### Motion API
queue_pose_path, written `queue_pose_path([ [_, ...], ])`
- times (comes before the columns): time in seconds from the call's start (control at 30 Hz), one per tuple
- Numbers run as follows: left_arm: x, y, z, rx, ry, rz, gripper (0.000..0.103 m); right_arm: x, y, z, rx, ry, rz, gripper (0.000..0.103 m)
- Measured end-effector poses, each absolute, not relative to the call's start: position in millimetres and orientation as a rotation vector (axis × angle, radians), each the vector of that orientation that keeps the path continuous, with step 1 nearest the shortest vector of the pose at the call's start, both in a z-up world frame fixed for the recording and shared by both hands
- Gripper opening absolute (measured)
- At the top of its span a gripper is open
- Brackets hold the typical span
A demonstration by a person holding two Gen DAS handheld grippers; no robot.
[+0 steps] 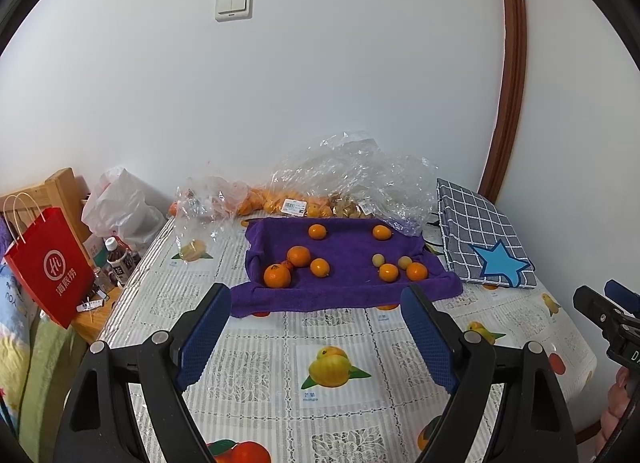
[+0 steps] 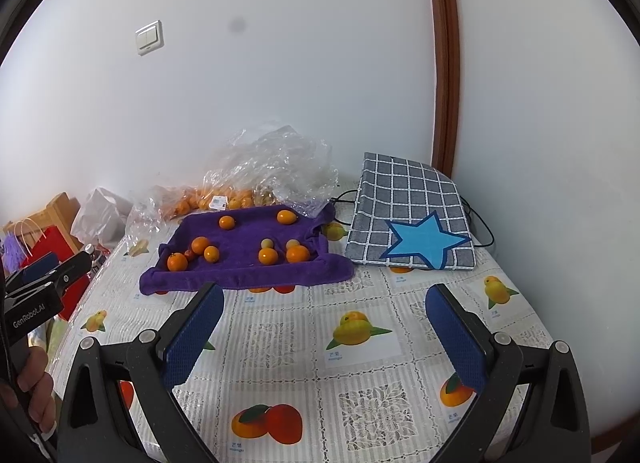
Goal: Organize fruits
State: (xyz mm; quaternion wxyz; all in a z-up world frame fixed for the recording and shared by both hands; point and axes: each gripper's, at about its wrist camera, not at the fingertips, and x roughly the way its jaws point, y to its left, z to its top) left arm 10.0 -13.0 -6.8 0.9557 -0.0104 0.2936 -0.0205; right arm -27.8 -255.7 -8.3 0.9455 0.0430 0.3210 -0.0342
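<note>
A purple towel [image 1: 344, 263] [image 2: 244, 267] lies on the table with several oranges on it. On its left are a large orange [image 1: 277, 275] [image 2: 177, 262] and others [image 1: 299, 256]. On its right are small oranges [image 1: 417, 271] [image 2: 297, 253] and two pale yellow-green fruits [image 1: 404, 262] [image 2: 267, 243]. My left gripper [image 1: 316, 303] is open and empty, just in front of the towel's near edge. My right gripper [image 2: 324, 303] is open and empty, in front of the towel's right end.
Clear plastic bags [image 1: 352, 175] [image 2: 272, 167] with more oranges lie behind the towel by the wall. A checked cloth with a blue star [image 1: 480, 239] [image 2: 412, 219] lies at the right. A red paper bag [image 1: 44, 267] and bottles [image 1: 118, 259] stand off the table's left edge.
</note>
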Motion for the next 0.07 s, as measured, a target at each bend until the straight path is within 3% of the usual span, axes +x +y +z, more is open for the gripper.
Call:
queue_pose_path([
  [0.07,10.3,-12.7,-7.8,-0.027,0.591,-0.04,0.086,-26.9,-254.5,-9.0,0.085,0.656,-0.07,0.1],
])
